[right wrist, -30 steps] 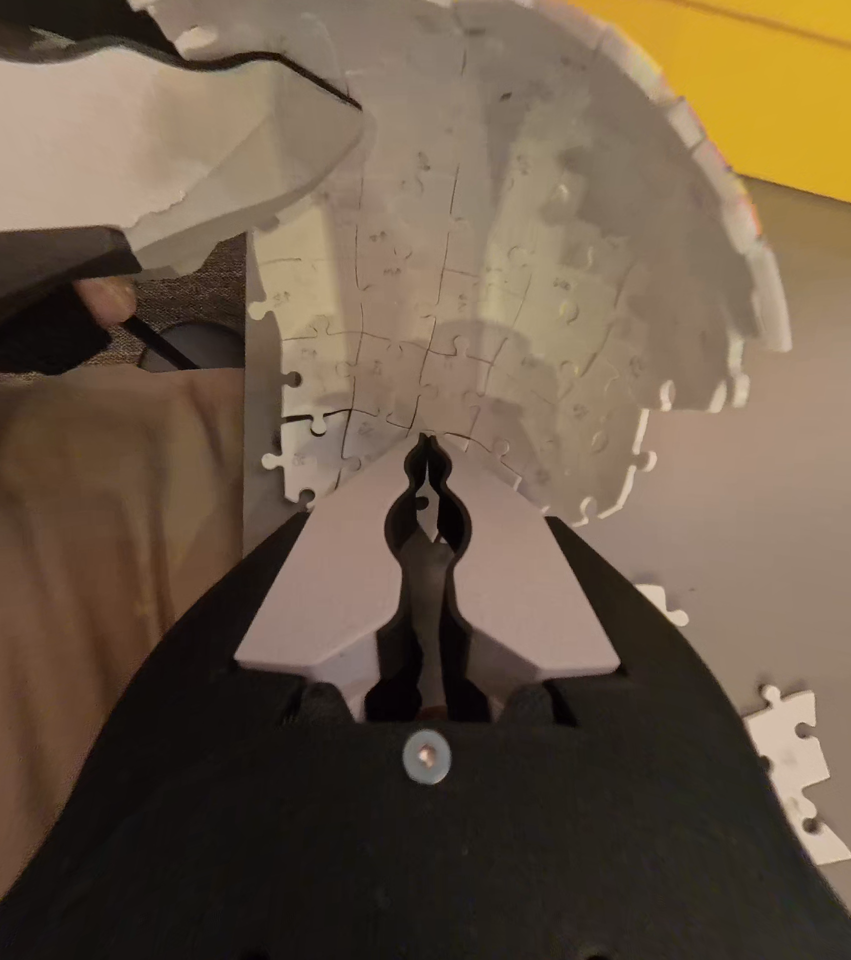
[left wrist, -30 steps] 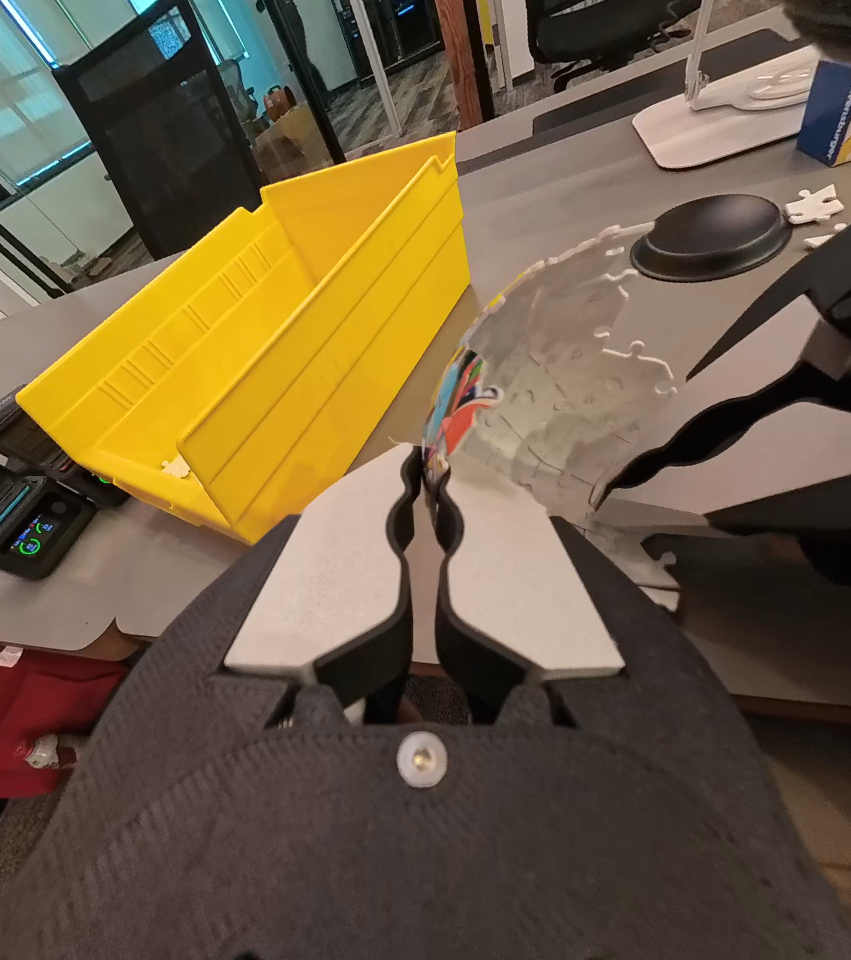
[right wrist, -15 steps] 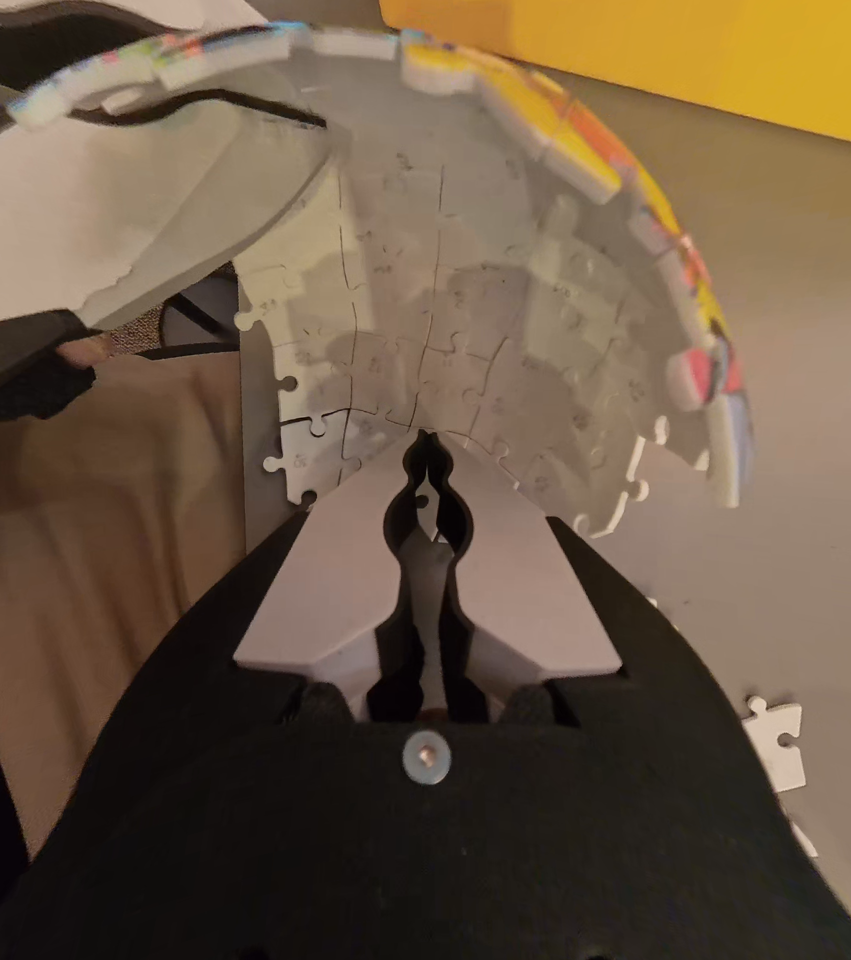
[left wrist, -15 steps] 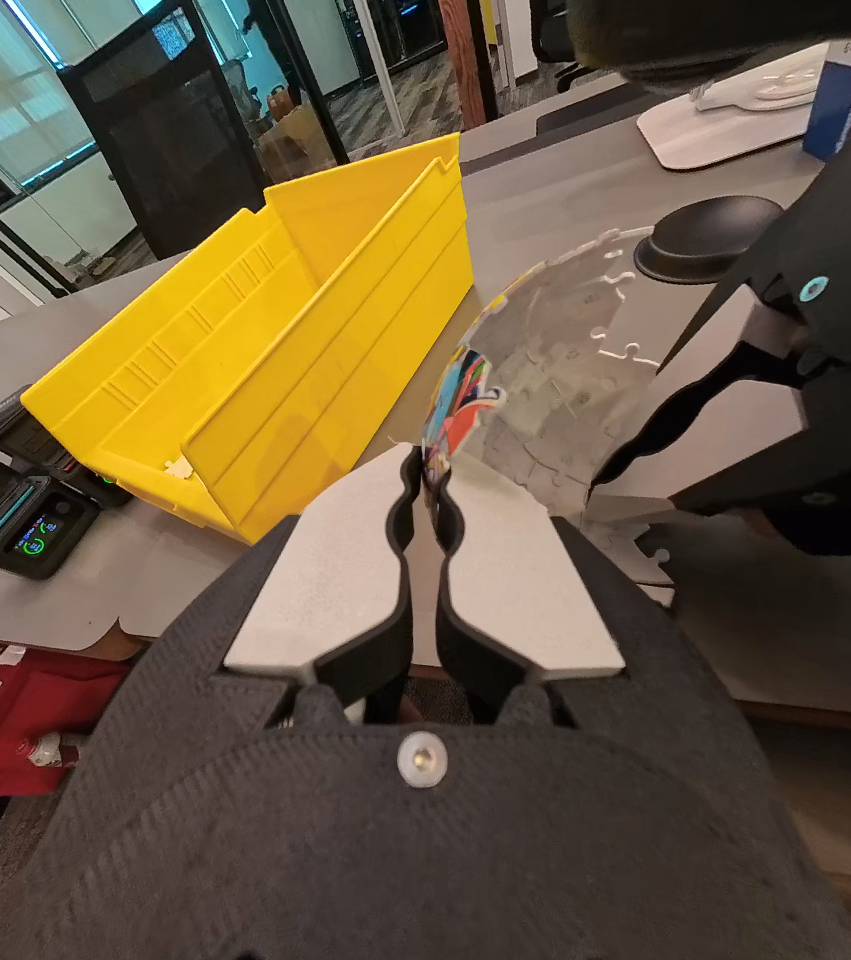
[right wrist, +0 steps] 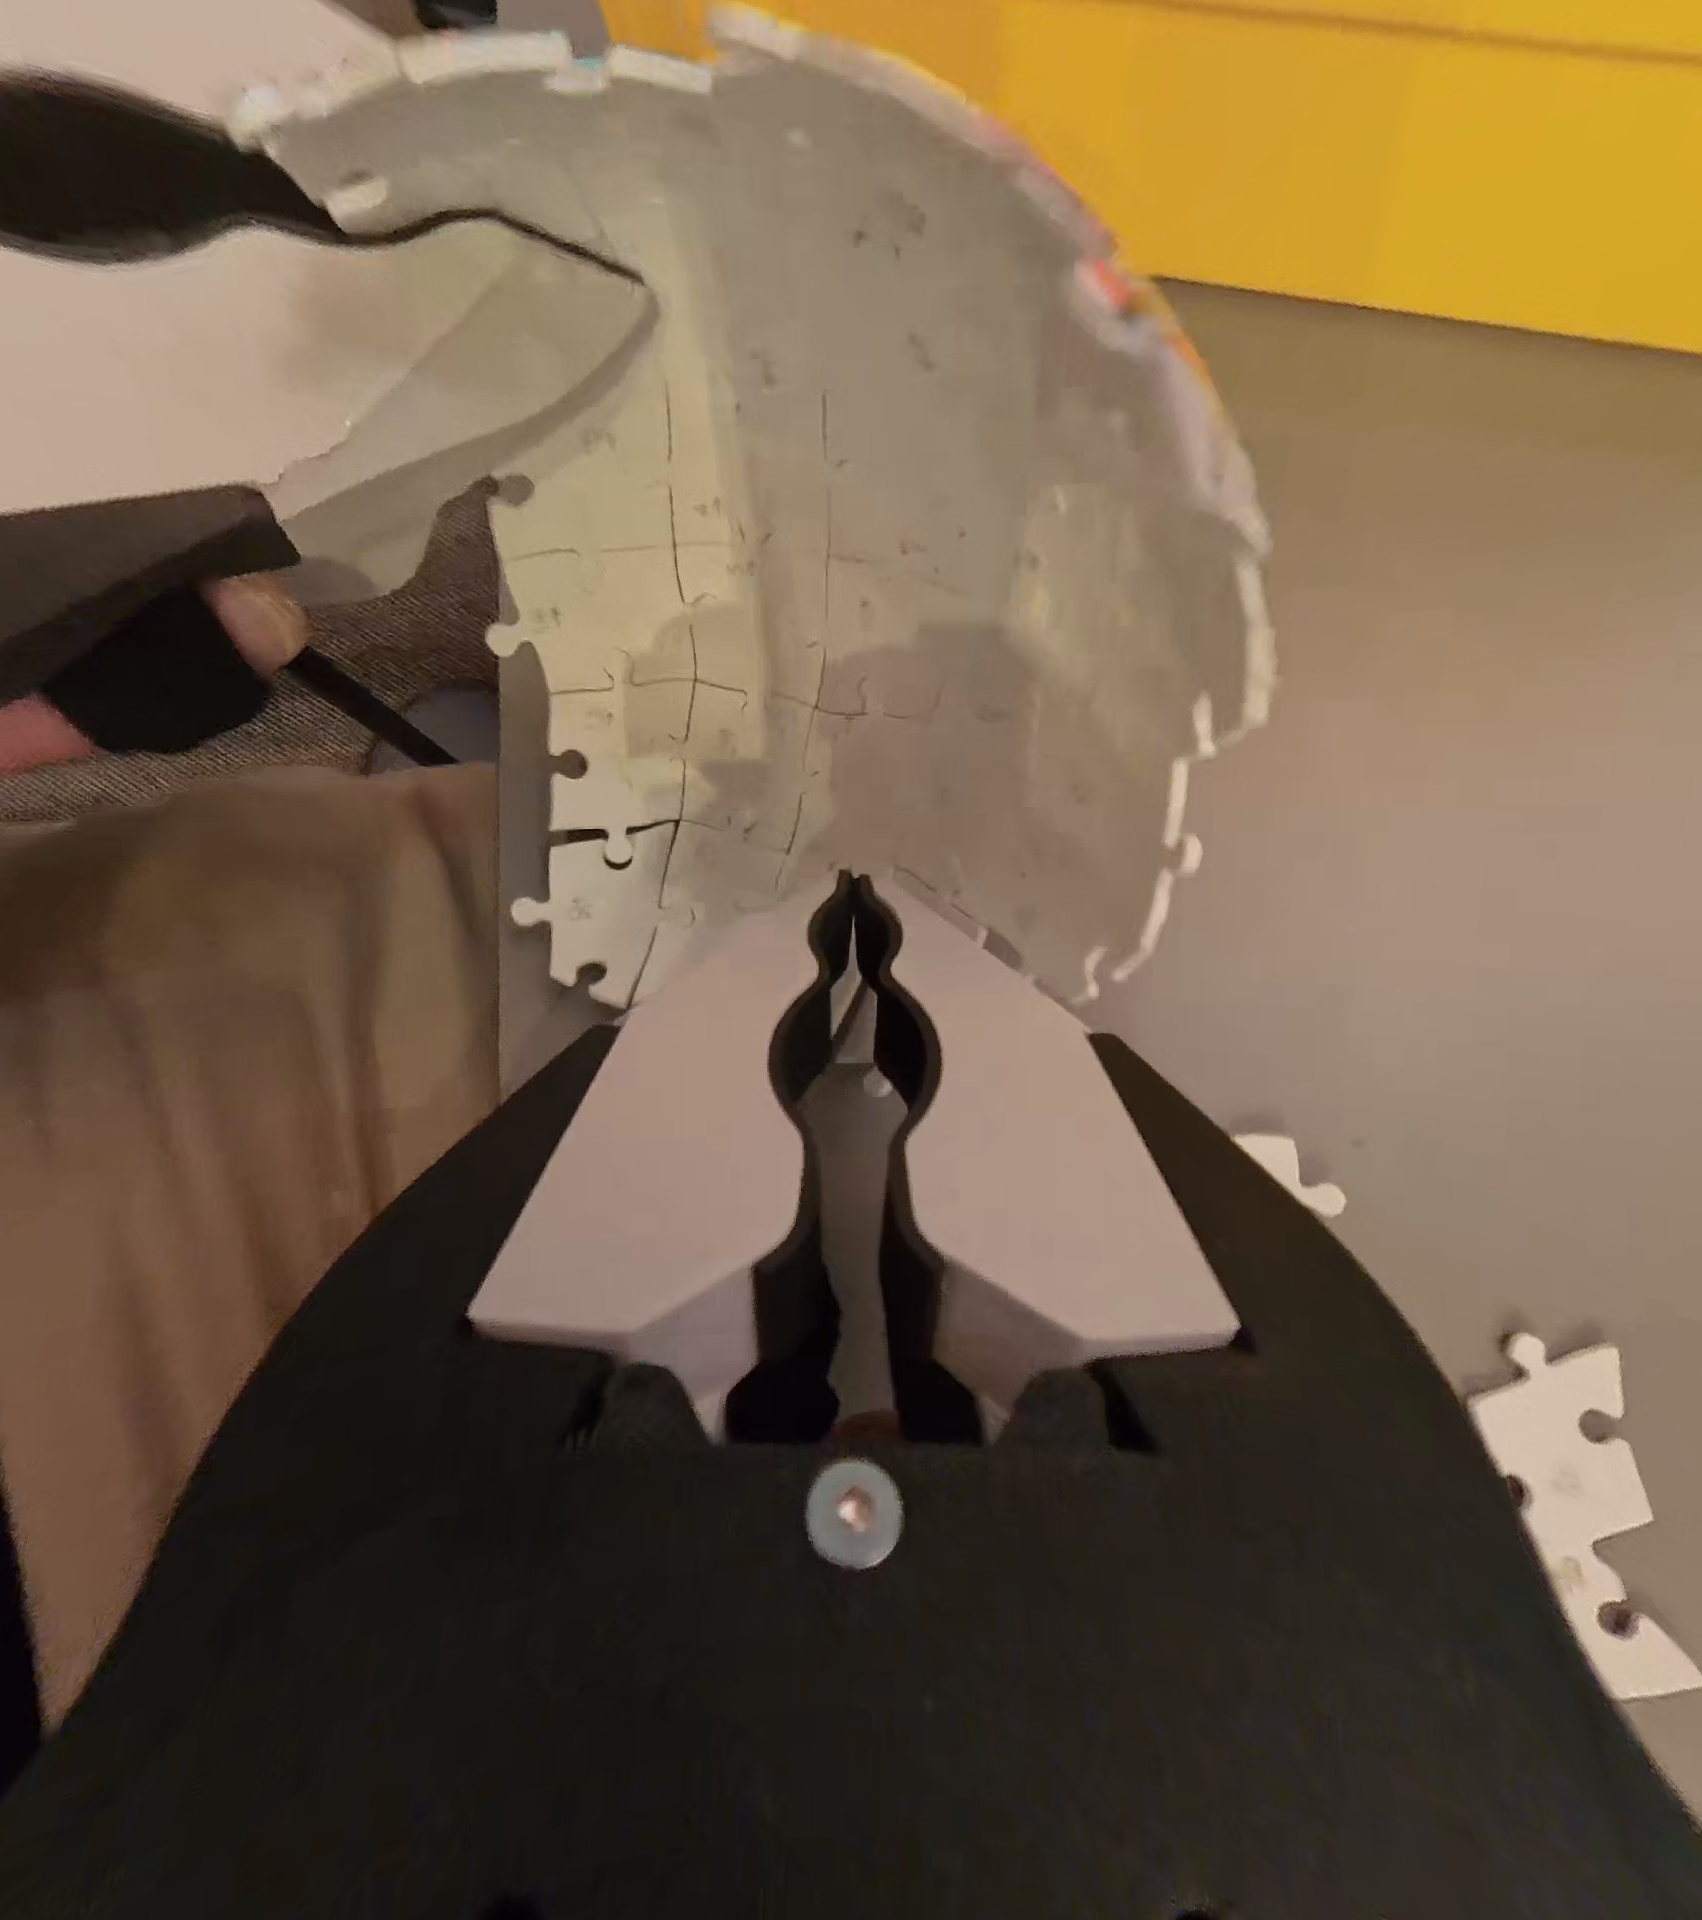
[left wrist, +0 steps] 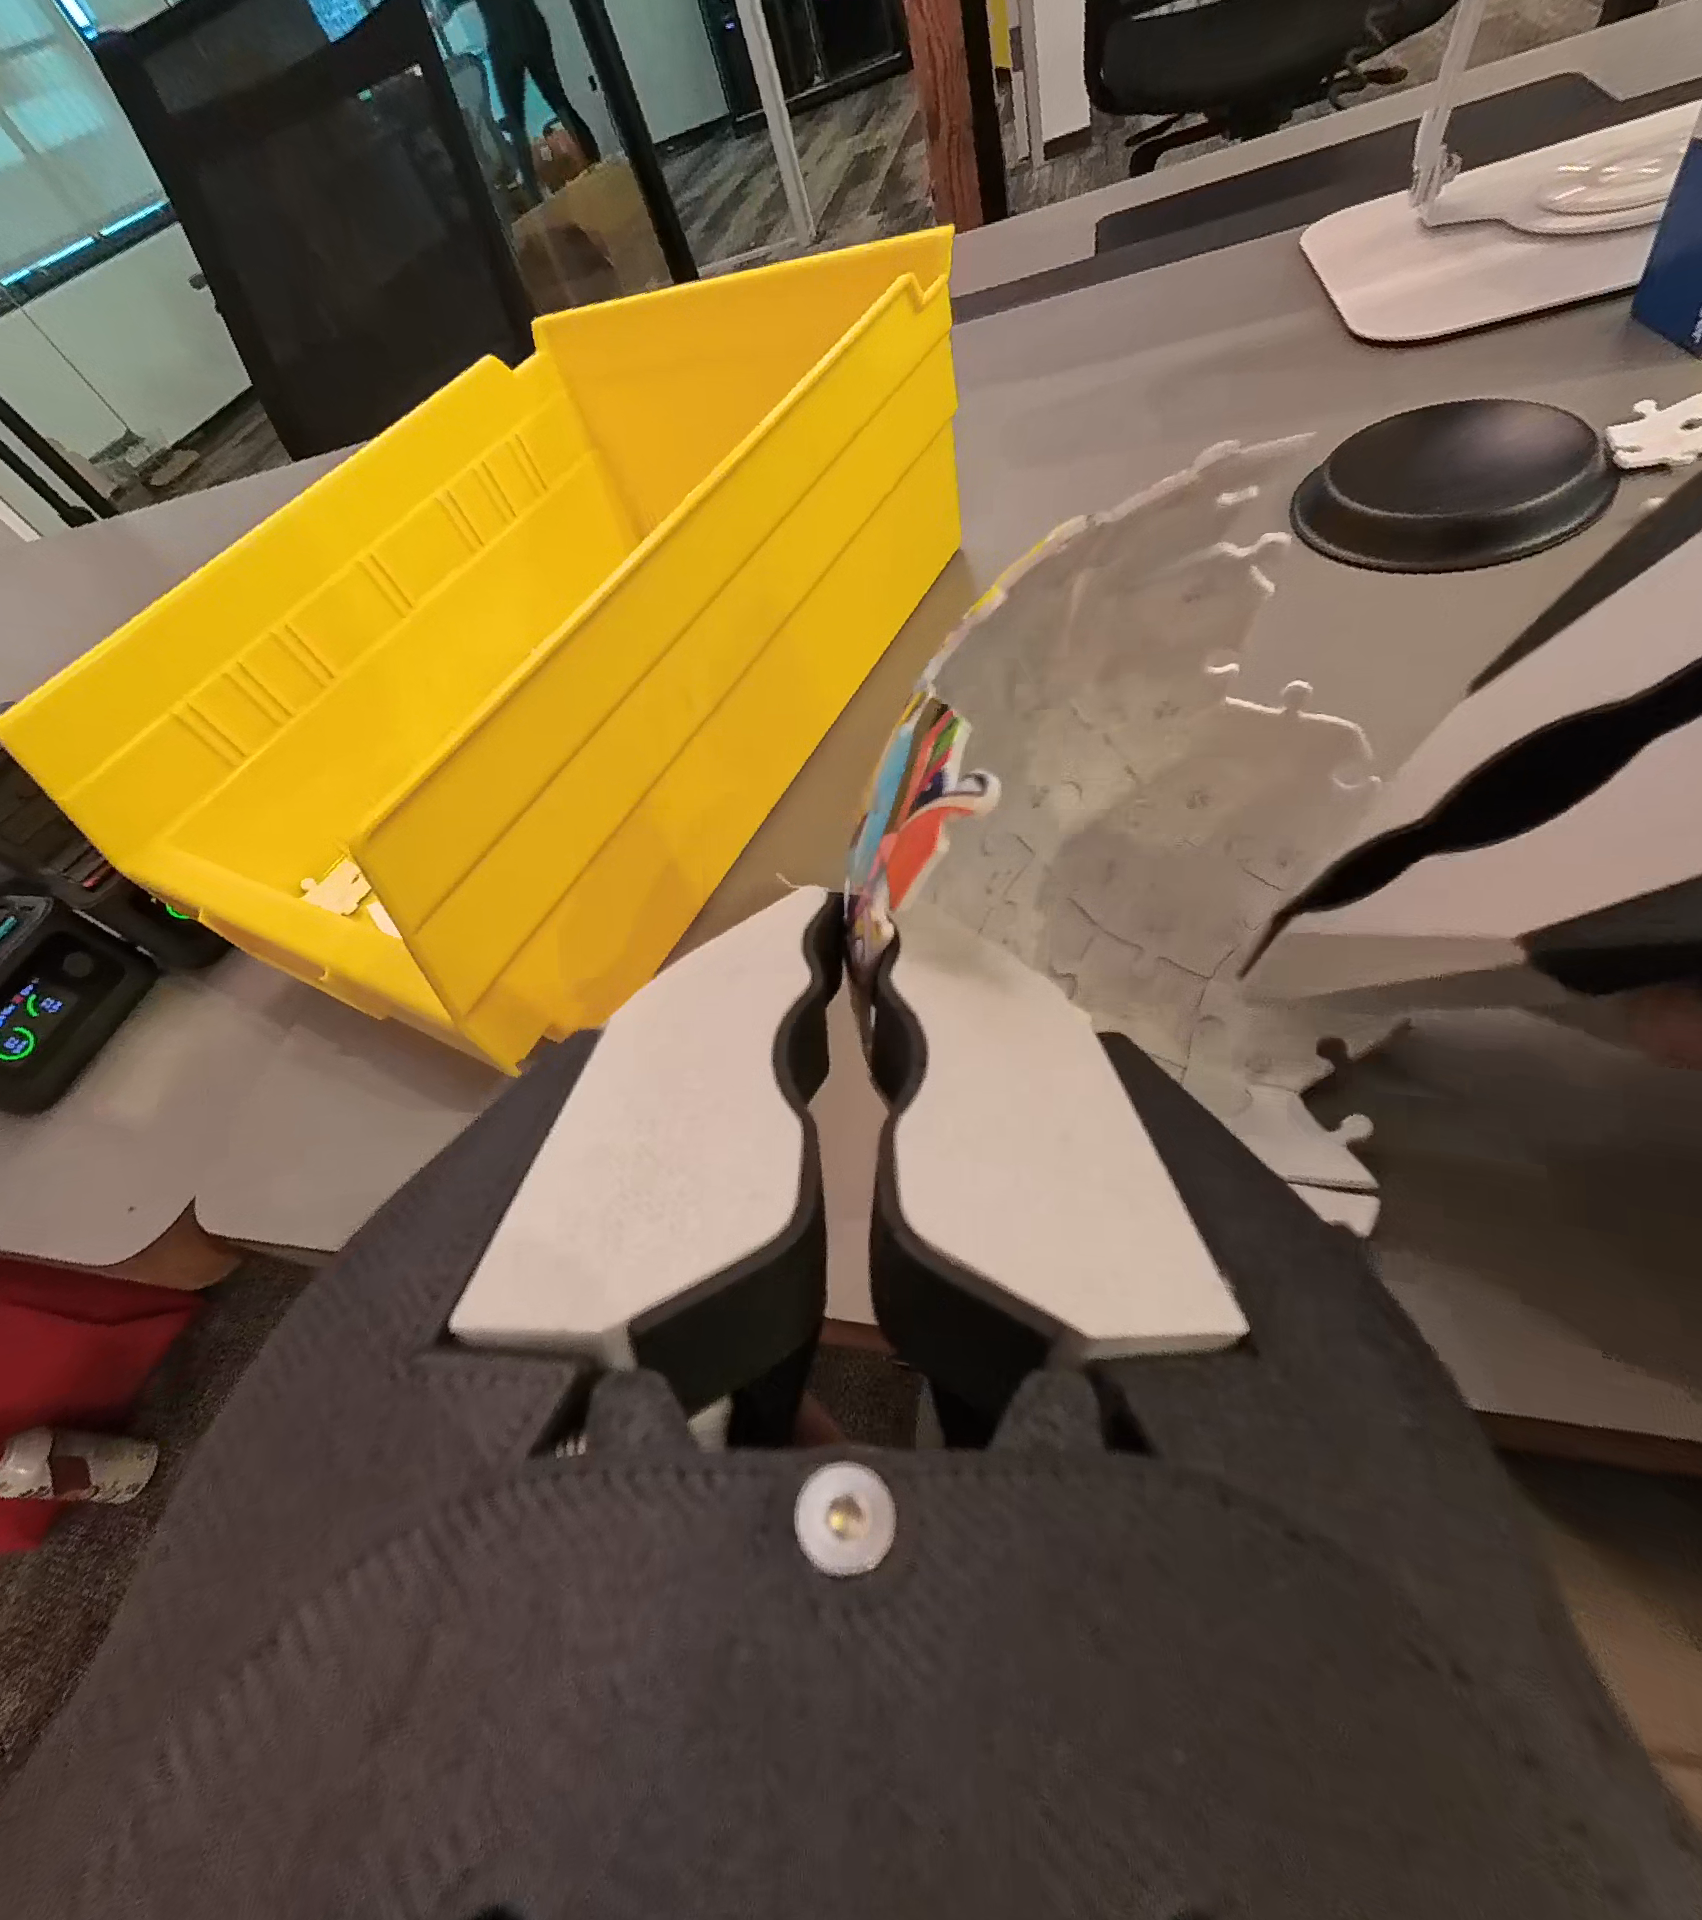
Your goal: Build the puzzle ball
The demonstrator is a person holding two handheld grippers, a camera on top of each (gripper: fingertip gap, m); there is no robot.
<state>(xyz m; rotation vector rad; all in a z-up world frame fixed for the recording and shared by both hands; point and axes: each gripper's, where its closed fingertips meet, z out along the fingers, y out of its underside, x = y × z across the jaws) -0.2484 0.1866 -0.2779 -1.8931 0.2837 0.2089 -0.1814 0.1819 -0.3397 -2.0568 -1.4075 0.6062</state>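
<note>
In the left wrist view, the left gripper [left wrist: 859, 940] pinches the coloured rim of the half-built puzzle ball [left wrist: 1117, 790], a curved shell held above the grey worktop [left wrist: 1138, 343] beside a yellow bin [left wrist: 535, 665], while the right gripper [left wrist: 1262, 940] touches the shell's pale inner face with its tip, near a black dome [left wrist: 1449, 483]. In the right wrist view, the right gripper [right wrist: 855, 883] has its fingers pressed together at the shell's [right wrist: 909, 540] lower edge, though whether they clamp that edge cannot be told; loose white pieces [right wrist: 1574, 1507] lie on the worktop [right wrist: 1501, 727] to its right.

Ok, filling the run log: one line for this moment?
left gripper: shut on curved grey puzzle-ball shell | right gripper: shut on shell edge | loose white pieces on table
</note>
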